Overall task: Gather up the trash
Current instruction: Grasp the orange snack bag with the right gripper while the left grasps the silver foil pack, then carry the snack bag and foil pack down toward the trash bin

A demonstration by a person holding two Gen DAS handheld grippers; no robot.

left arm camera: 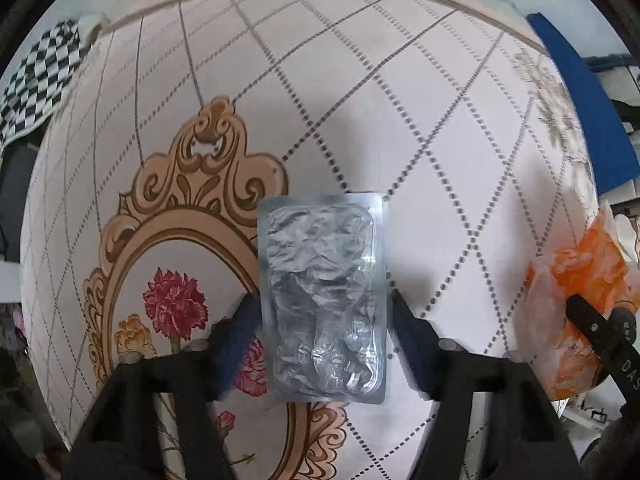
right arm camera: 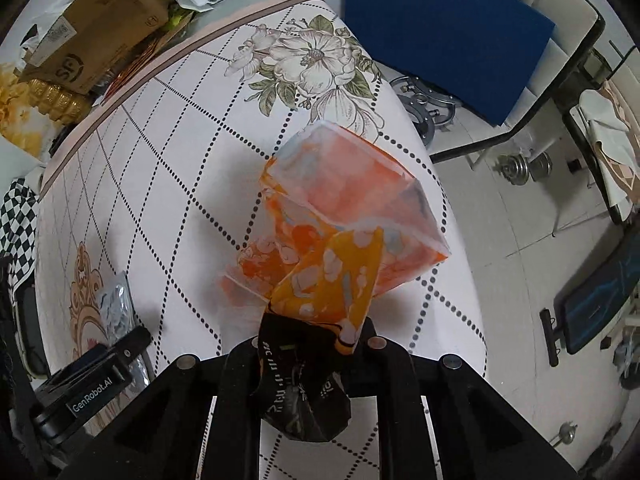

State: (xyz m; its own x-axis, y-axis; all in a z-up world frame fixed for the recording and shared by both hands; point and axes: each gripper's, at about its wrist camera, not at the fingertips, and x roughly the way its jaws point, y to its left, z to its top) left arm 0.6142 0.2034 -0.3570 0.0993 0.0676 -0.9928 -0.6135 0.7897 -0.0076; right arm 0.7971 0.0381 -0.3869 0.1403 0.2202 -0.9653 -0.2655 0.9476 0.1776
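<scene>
In the left wrist view the left gripper [left arm camera: 324, 300] is straddling a silver blister pack [left arm camera: 323, 296] lying mid-bench, jaws wide for pickup; in the right wrist view the right gripper [right arm camera: 312, 344] is pinching an orange bag [right arm camera: 344, 236] near the bench's right edge, apparently as the collecting receptacle.

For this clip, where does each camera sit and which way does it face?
Left wrist: sits on the left tool, looking down its two open fingers at a silver blister pack on the patterned tablecloth.
Right wrist: sits on the right tool, facing an orange bag it is clamped on, with a blue chair beyond.
Shared: both views show the pack, the bag, the cloth and the other tool.
</scene>
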